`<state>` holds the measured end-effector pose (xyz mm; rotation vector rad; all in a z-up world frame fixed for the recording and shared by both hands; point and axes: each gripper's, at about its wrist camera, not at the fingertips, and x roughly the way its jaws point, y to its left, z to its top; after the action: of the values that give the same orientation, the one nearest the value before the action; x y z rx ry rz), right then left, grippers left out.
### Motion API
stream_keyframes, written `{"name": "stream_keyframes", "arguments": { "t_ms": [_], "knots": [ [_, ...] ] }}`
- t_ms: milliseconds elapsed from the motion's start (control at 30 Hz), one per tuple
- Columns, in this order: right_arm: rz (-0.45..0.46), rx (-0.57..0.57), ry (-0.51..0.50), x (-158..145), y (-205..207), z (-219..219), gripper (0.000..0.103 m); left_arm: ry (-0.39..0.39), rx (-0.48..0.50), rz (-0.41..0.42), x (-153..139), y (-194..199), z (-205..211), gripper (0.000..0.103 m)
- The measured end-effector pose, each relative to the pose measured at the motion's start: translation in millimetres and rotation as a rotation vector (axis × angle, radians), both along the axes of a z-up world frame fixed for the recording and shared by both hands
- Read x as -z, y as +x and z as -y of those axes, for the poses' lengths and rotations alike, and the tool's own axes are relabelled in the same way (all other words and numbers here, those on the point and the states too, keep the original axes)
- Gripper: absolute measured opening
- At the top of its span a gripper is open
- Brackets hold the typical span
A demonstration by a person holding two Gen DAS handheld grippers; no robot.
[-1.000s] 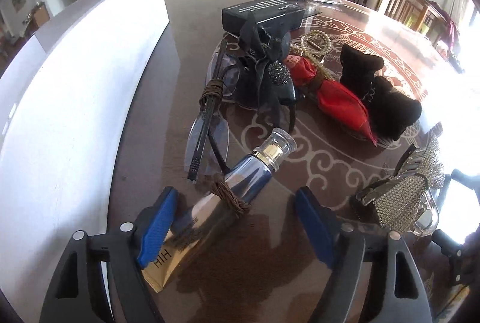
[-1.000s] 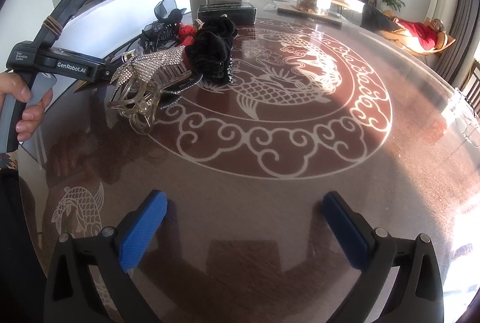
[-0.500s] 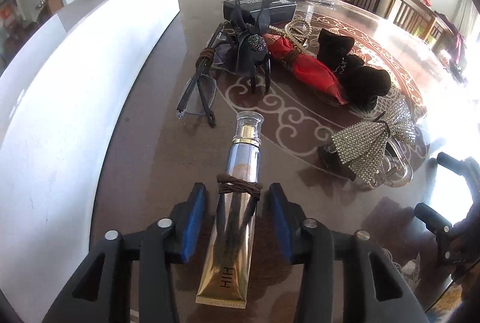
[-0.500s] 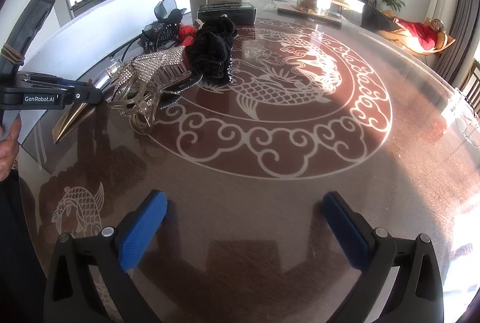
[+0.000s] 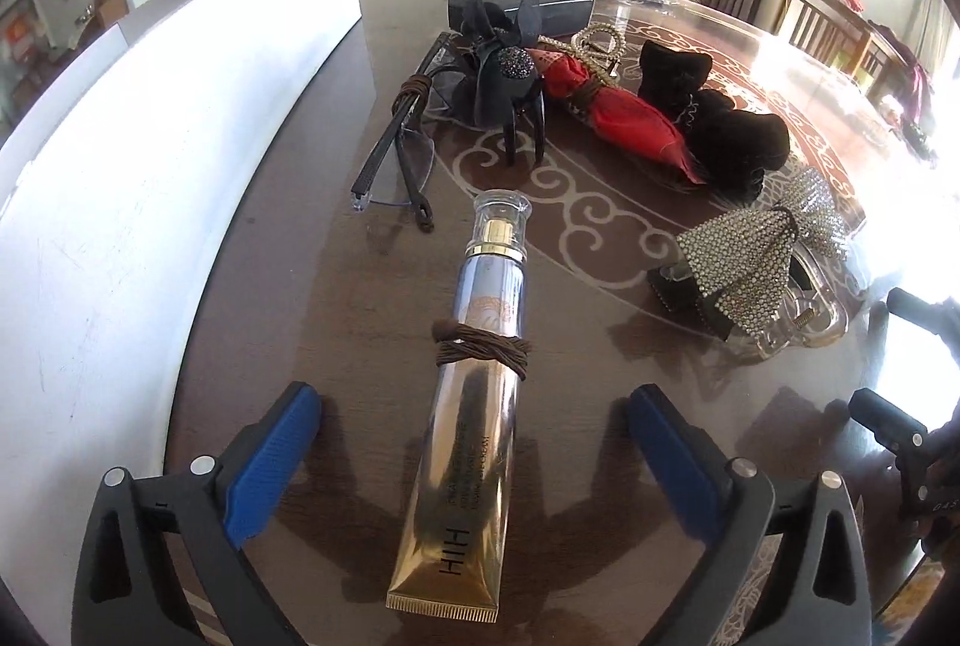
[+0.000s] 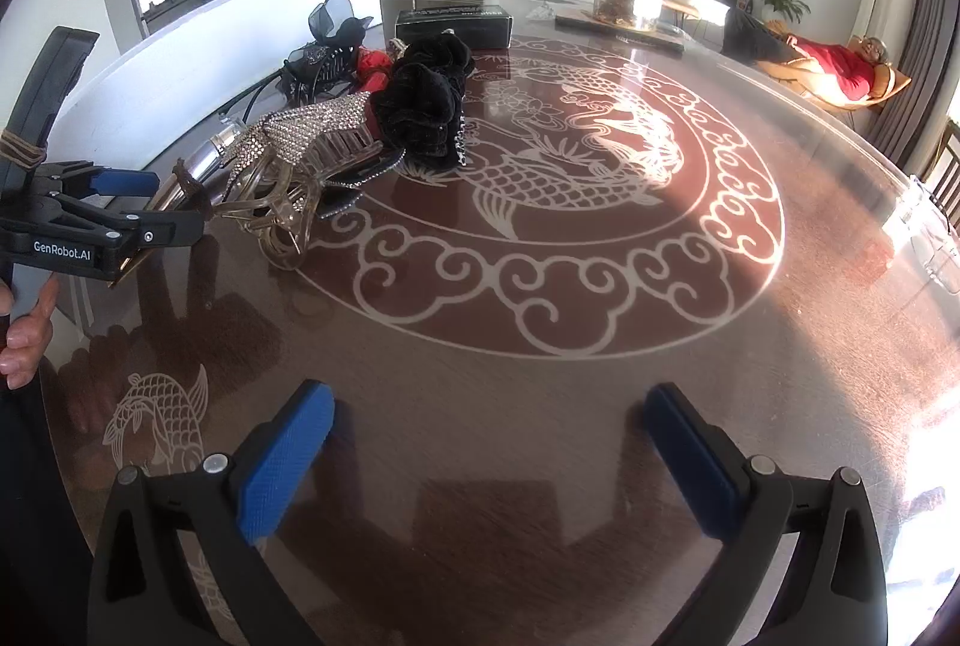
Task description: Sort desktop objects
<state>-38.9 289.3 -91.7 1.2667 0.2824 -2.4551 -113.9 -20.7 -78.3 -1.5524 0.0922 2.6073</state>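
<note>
Tube point(image 5: 474, 388): flat on the desk point(image 5: 300, 238), between the opening jaws of the left gripper point(image 5: 471, 442), touching neither pad, cap pointing away.
Hair tie point(image 5: 480, 349): wound around the tube's middle.
Glasses point(image 5: 402, 147): beyond the tube, to its left.
Bow clip point(image 5: 756, 256): right of the tube, apart from it.
Scrunchie point(image 5: 726, 123): behind the bow clip.
Box point(image 5: 522, 6): farthest back.
Right gripper point(image 6: 486, 442): over bare desk, well right of the pile.
</note>
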Motion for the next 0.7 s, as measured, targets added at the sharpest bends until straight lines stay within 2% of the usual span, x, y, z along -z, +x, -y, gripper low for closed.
{"name": "stream_keyframes", "arguments": {
  "t_ms": [700],
  "knots": [
    [0.000,0.000,0.000,0.4,-0.9,-0.1,0.103,-0.004,-0.008,-0.005,-0.6,0.4,-4.9,0.103]
  ]
}}
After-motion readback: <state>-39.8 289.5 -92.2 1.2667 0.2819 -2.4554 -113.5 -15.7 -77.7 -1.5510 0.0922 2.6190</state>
